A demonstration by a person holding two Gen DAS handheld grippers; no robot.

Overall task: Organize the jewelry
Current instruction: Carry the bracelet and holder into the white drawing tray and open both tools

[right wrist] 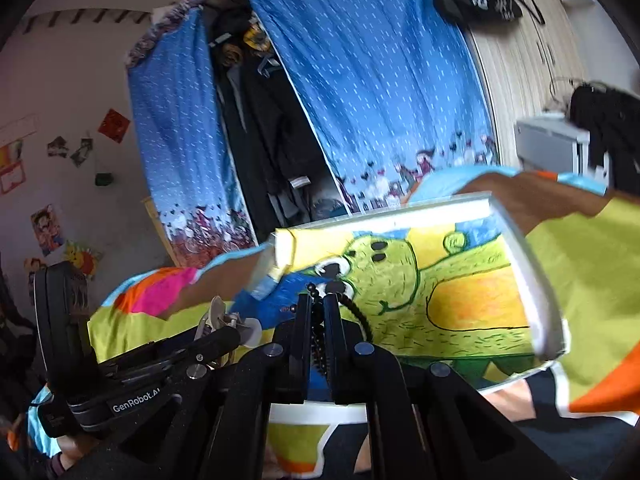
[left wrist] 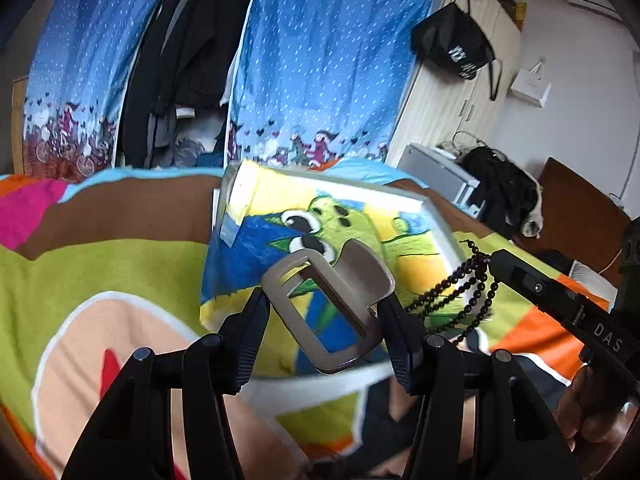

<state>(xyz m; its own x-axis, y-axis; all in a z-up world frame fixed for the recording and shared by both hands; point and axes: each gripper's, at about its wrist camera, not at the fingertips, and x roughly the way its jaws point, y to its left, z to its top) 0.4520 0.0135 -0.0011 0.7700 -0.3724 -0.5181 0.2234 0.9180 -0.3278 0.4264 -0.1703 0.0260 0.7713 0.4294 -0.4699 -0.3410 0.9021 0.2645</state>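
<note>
Item 1. Left gripper [left wrist: 324, 312]: fingers spread wide and clamped from both sides on a grey metal hanger-like frame [left wrist: 328, 308], a flat piece with two rectangular loops and a broad curved tab. The frame is held raised and tilted above the painted canvas [left wrist: 360, 216], clear of its surface. In the right wrist view the same gripper [right wrist: 224, 328] enters low from the left, angled up and to the right, with a hand [right wrist: 70, 454] partly seen at its base.

Item 2. Right gripper [right wrist: 316, 312]: fingers drawn close together, pinching a dark beaded strand [right wrist: 352, 308]. Beads show in the narrow gap between the fingers and curl out past the tips to the right. From the left wrist view this gripper [left wrist: 494, 260] reaches in from the right edge, pointing up and to the left, and the strand [left wrist: 456, 296] hangs from its tip in several loops, over the right border of the canvas. A hand [left wrist: 592, 408] grips its handle at lower right.

Item 3. Painted canvas: white-edged, green cartoon figure on yellow and blue, lying on a multicoloured blanket [left wrist: 100, 264].

Item 4. Background: blue dotted curtain [left wrist: 328, 64], parted over dark hanging clothes [left wrist: 188, 60]; black bag [left wrist: 452, 46] on a pale wardrobe.
</note>
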